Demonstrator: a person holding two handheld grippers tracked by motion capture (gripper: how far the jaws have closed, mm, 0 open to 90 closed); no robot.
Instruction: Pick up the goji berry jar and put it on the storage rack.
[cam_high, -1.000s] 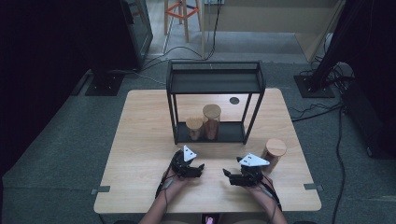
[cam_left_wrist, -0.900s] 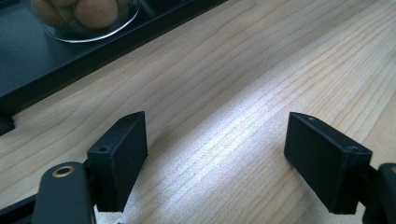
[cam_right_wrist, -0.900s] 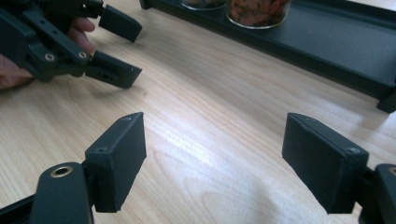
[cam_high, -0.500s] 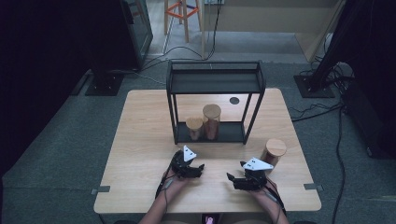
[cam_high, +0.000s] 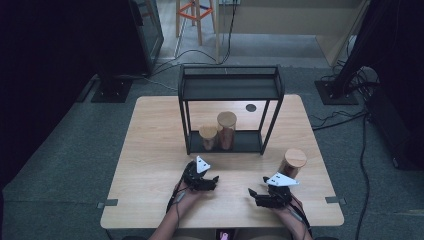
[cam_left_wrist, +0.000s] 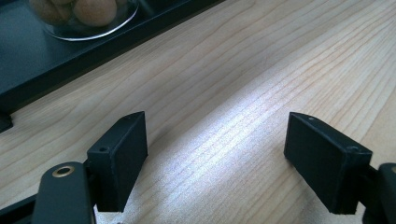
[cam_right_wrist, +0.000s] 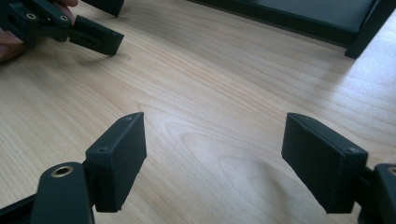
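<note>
A grey carpeted floor (cam_high: 65, 165) surrounds a light wooden desk (cam_high: 150, 150) that sits in the middle of the high view, with dark equipment and cables along the upper and right edges. A black two-level shelf rack (cam_high: 230, 87) stands on the far half of the desk; on its lower tray are a short jar (cam_high: 208, 137) and a taller jar (cam_high: 226, 130) just beside each other, both with wooden lids. A third jar with wooden lid (cam_high: 292, 162) stands on the desk at the right of the frame, outside the rack.

Both forearms come in from the bottom edge. The left gripper (cam_high: 212, 182) rests low over the desk at lower centre, pointing toward the right, its jaws spread wide with bare wood between them in the left gripper view (cam_left_wrist: 215, 149). The right gripper (cam_high: 254, 192) lies at lower right, just below and left of the third jar, pointing toward the left gripper; its jaws also stand wide apart and hold nothing (cam_right_wrist: 212, 151). The two grippers face each other, near but apart. In the right gripper view the left gripper (cam_right_wrist: 105, 21) appears at the upper left.
</note>
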